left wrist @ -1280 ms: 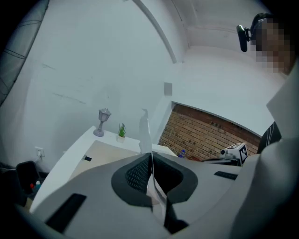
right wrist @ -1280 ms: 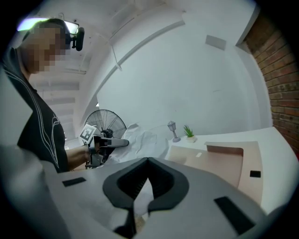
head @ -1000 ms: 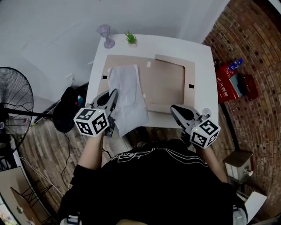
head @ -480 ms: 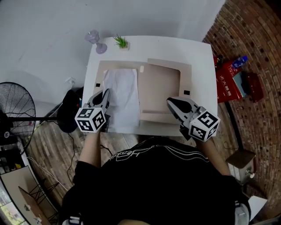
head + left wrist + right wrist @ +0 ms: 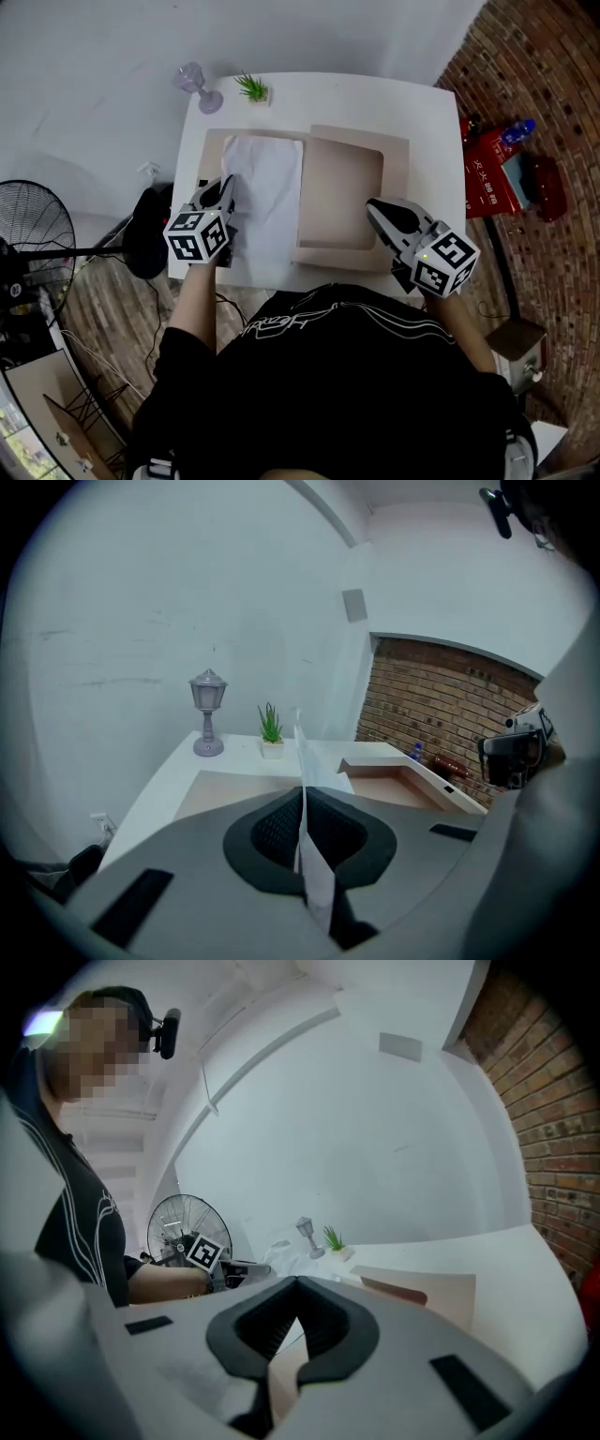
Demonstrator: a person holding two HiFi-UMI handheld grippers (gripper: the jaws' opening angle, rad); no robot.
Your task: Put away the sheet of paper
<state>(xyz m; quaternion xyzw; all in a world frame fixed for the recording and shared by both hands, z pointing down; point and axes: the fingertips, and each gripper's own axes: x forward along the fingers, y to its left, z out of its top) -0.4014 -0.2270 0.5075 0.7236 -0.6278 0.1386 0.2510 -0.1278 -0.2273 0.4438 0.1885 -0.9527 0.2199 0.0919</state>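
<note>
A white sheet of paper (image 5: 269, 197) lies on the left half of an open tan folder (image 5: 401, 155) on the white table (image 5: 427, 112). My left gripper (image 5: 224, 186) is shut on the sheet's left edge; the paper (image 5: 302, 771) stands edge-on between the left gripper's (image 5: 302, 841) pads. My right gripper (image 5: 379, 210) is at the right edge of the folder's raised cover (image 5: 342, 192). A tan edge (image 5: 281, 1377) sits pinched in the right gripper's (image 5: 289, 1335) shut jaws.
A small lamp-shaped ornament (image 5: 195, 86) and a potted plant (image 5: 251, 89) stand at the table's back left. On the floor are a fan (image 5: 37, 234) and a black bag (image 5: 150, 234) at the left, and red boxes (image 5: 487, 173) at the right.
The sheet hung over the table's front edge; now it lies flat and further back on the folder's left half. My left gripper moved back with it. The right gripper stays on the cover.
</note>
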